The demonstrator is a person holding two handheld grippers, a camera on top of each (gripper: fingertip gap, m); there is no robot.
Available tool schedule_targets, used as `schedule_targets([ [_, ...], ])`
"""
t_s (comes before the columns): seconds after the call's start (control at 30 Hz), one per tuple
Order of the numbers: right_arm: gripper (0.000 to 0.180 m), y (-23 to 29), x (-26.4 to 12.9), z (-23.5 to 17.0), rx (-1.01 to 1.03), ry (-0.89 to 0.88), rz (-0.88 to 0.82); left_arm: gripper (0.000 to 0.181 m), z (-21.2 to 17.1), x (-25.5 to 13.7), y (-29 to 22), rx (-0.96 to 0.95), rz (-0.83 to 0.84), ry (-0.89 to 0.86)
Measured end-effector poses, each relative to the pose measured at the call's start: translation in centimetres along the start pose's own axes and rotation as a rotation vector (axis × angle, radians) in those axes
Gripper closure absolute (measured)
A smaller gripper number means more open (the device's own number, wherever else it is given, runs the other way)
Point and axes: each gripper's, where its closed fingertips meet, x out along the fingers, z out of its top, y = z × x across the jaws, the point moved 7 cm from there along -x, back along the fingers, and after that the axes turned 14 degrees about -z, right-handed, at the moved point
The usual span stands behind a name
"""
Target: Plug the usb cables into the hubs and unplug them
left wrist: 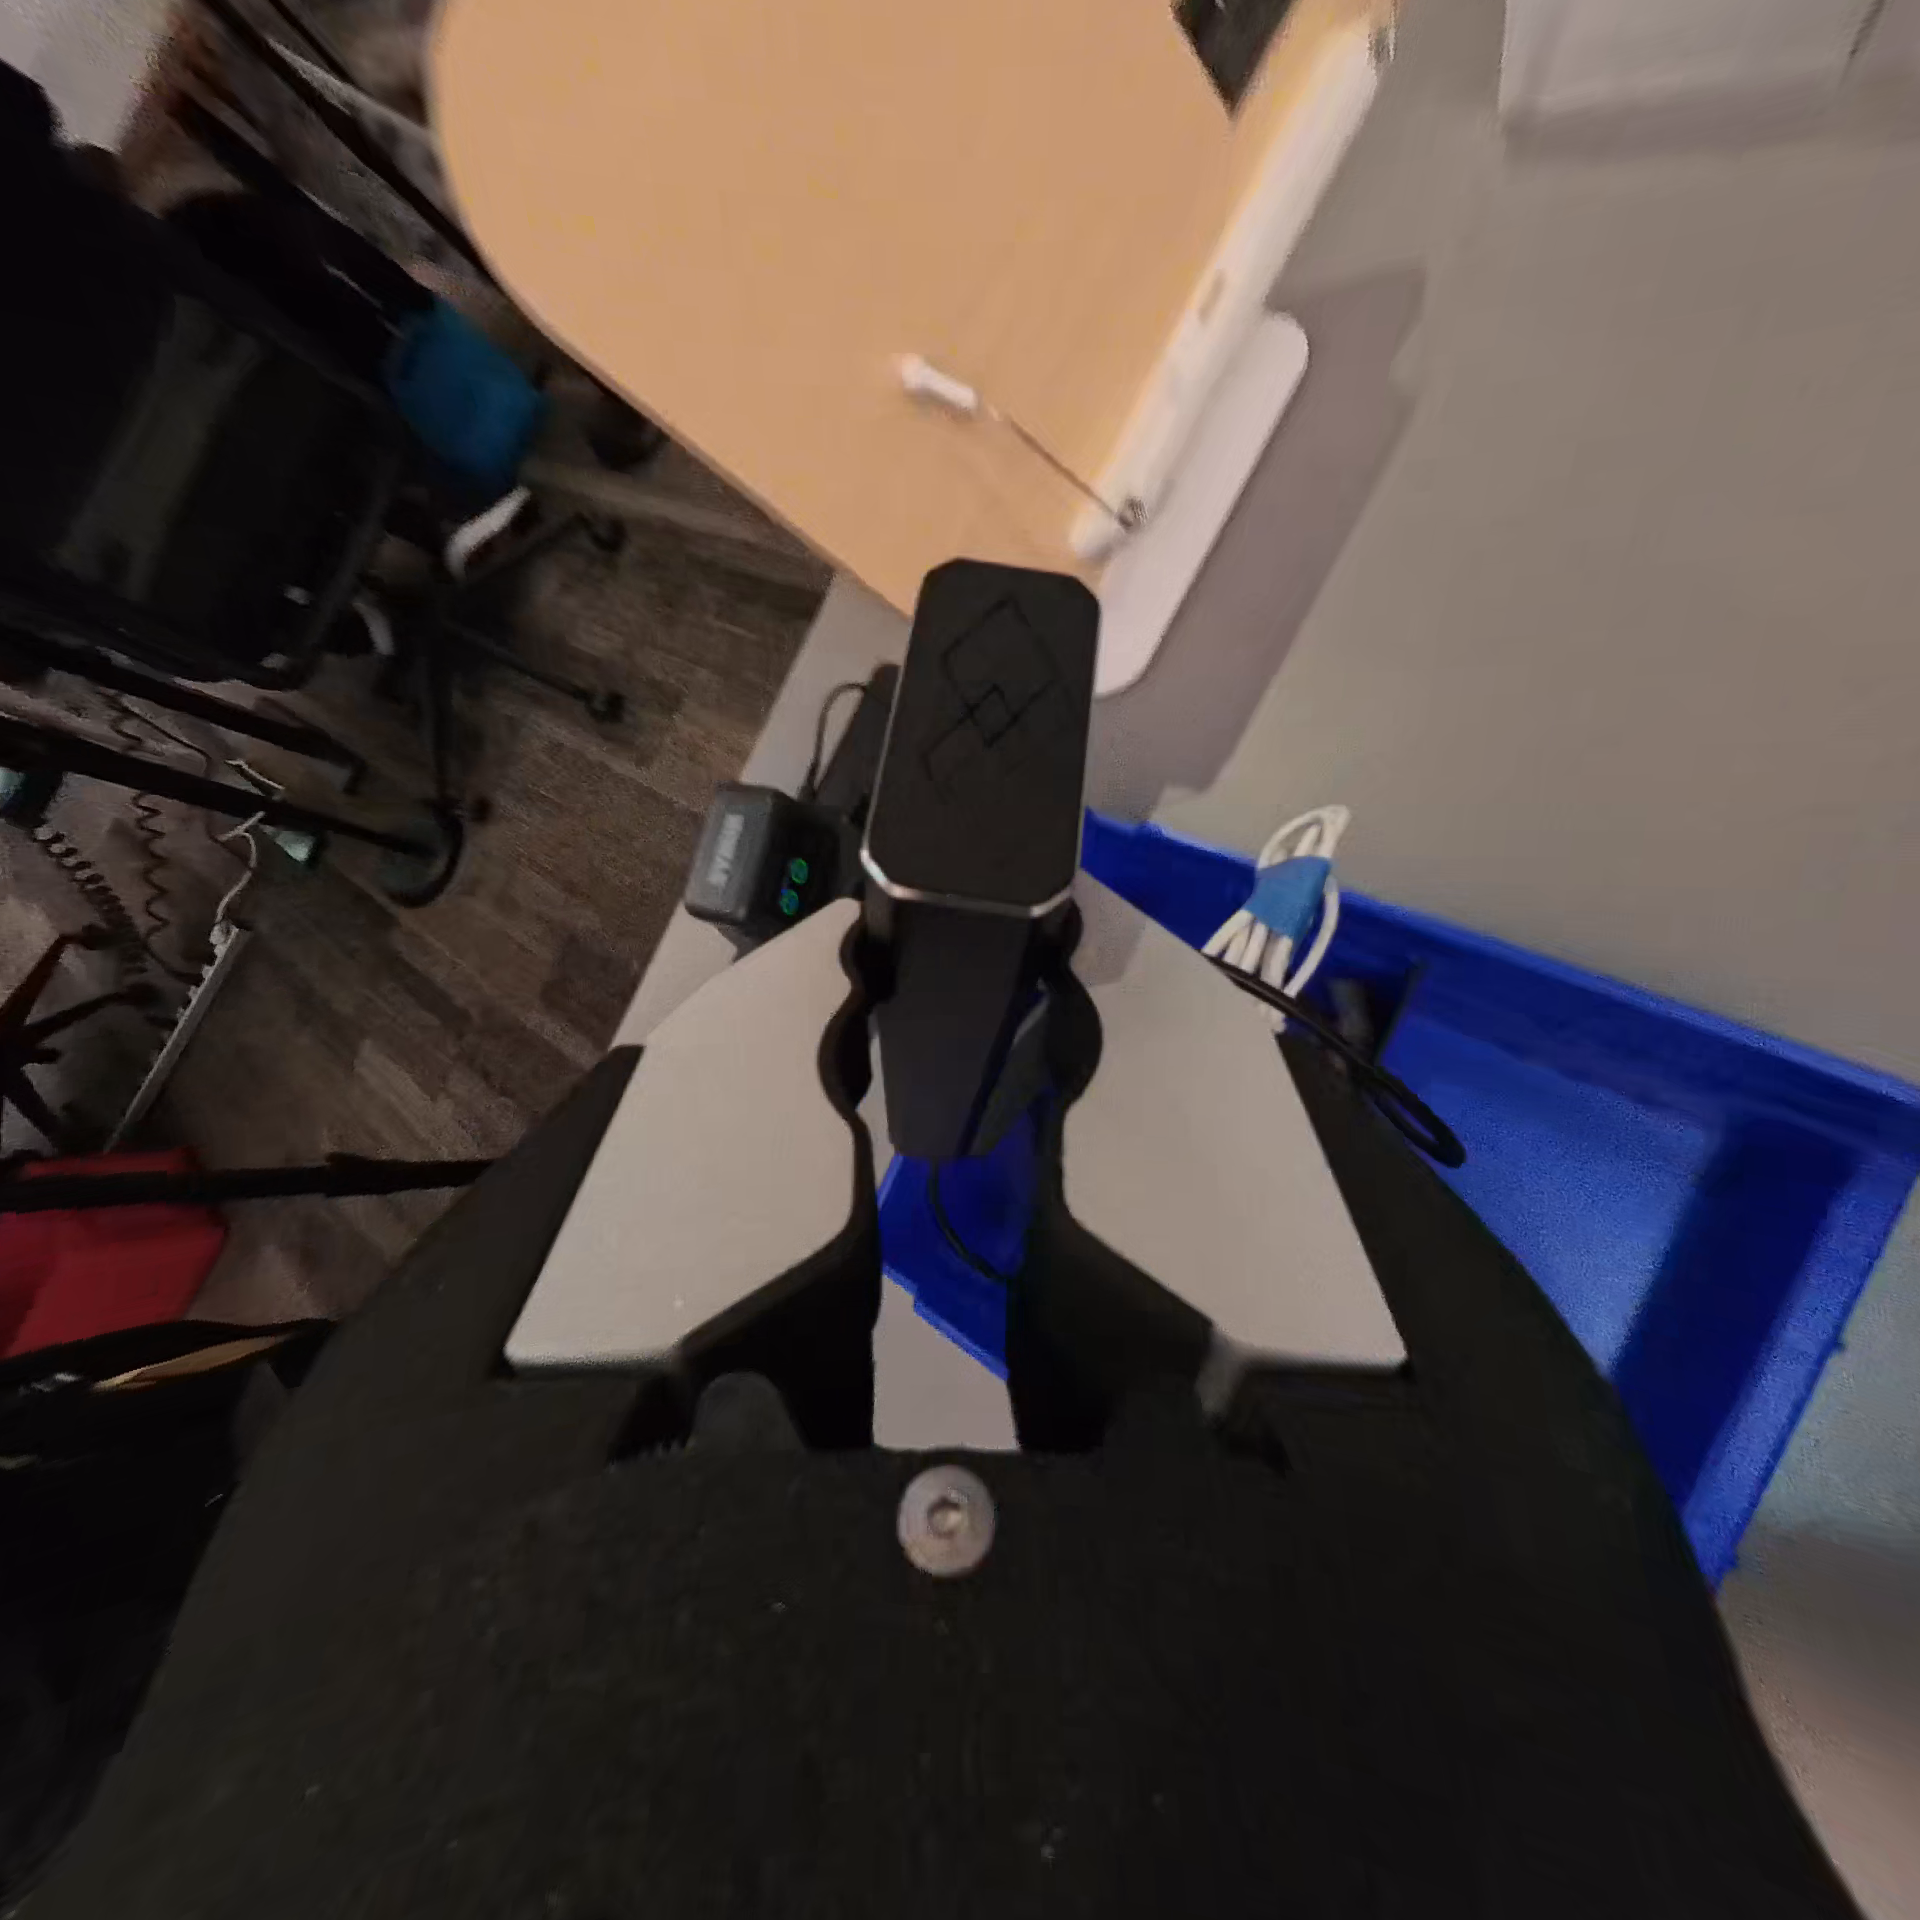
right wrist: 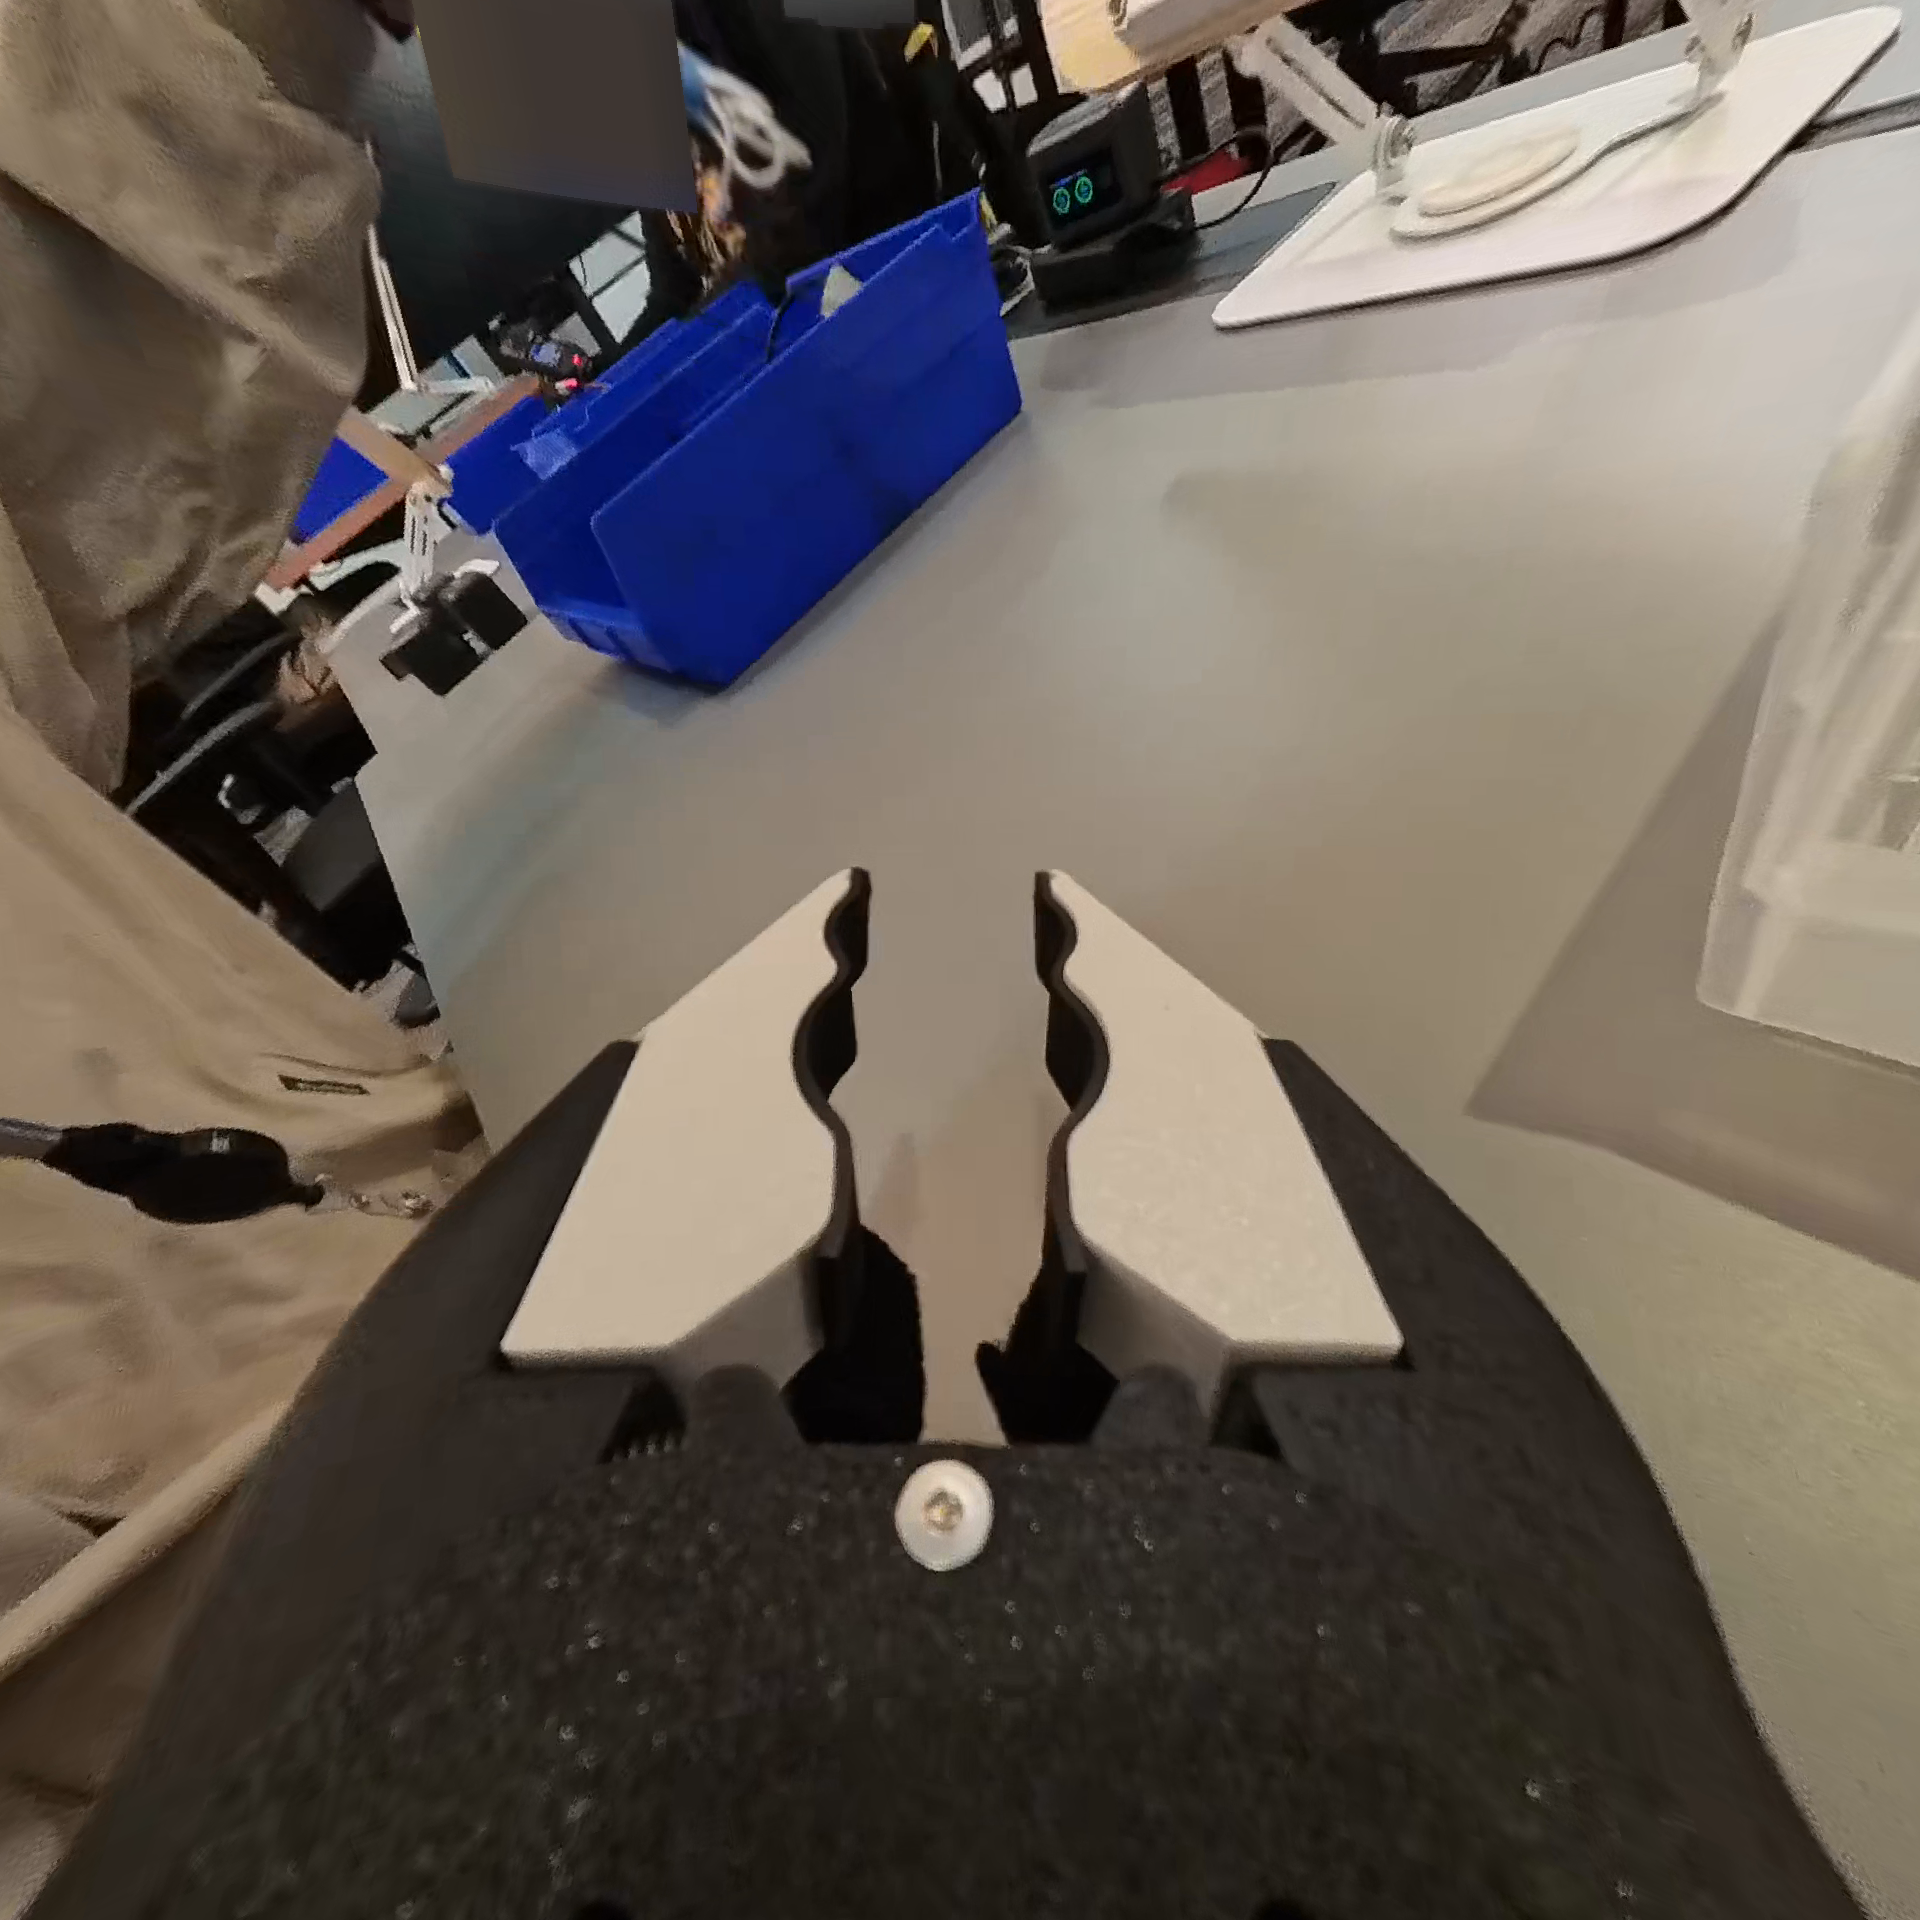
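Observation:
In the left wrist view my left gripper is shut on a black USB hub, a slim rounded block that sticks up beyond the fingertips. A thin black cable hangs from the hub's lower end toward the blue bin below. A bundle of white cable tied with blue tape lies in that bin, with a black cable beside it. In the right wrist view my right gripper is open and empty, low over the grey table. The blue bin stands far left of it.
A small black device with green lights sits at the table edge, also in the right wrist view. A white flat stand is at the back right. A clear plastic box stands at the right. A person's beige sleeve fills the left. My right fingertips sit around 50 cm from my left ones.

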Motion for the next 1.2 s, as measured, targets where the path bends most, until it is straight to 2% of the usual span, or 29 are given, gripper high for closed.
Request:
schedule_targets([
  [0.1, 0.144, 0.3, 0.1, 0.6, -0.037, -0.04, -0.043, 0.15, 4.0, -4.3, -0.7, -0.049, 0.096, -0.19],
  [0.17, 0.135, 0.4, 0.4, 0.7, -0.1, -0.035, -0.105, 0.151, 6.9, -6.7, -2.0, -0.041, 0.145, -0.336],
  [0.3, 0.12, 1.0, 1.0, 1.3, -0.226, -0.05, -0.22, 0.151, 11.6, -8.5, -5.7, -0.106, 0.093, -0.599],
  [0.4, 0.118, 1.8, 0.7, 2.7, -0.234, -0.085, -0.247, 0.151, 12.8, -5.6, -8.9, -0.194, 0.076, -0.664],
  [0.53, 0.119, 3.7, -0.5, 5.6, -0.233, -0.182, -0.208, 0.151, 12.2, 2.7, -13.7, -0.305, 0.029, -0.621],
  [0.67, 0.12, 7.1, -0.2, 9.8, -0.388, -0.245, -0.208, 0.151, 10.6, 11.4, -17.7, -0.494, -0.083, -0.575],
  [0.77, 0.126, 8.8, 2.2, 12.5, -0.49, -0.274, -0.27, 0.152, 9.6, 15.8, -19.9, -0.57, -0.067, -0.542],
  [0.87, 0.126, 8.5, 5.0, 14.7, -0.459, -0.238, -0.28, 0.152, 9.5, 17.8, -21.9, -0.563, -0.033, -0.515],
  [0.93, 0.137, 8.3, 6.2, 15.6, -0.396, -0.224, -0.213, 0.152, 10.0, 18.1, -23.2, -0.531, -0.013, -0.477],
  [1.0, 0.138, 8.1, 7.7, 15.0, -0.448, -0.151, -0.231, 0.152, 10.5, 17.7, -24.2, -0.524, 0.011, -0.482],
  [1.1, 0.149, 8.1, 8.5, 14.0, -0.53, -0.158, -0.307, 0.152, 11.1, 17.5, -25.4, -0.529, -0.01, -0.49],
  [1.2, 0.15, 7.9, 9.1, 13.5, -0.553, -0.129, -0.372, 0.152, 11.4, 17.4, -25.9, -0.526, -0.015, -0.507],
])
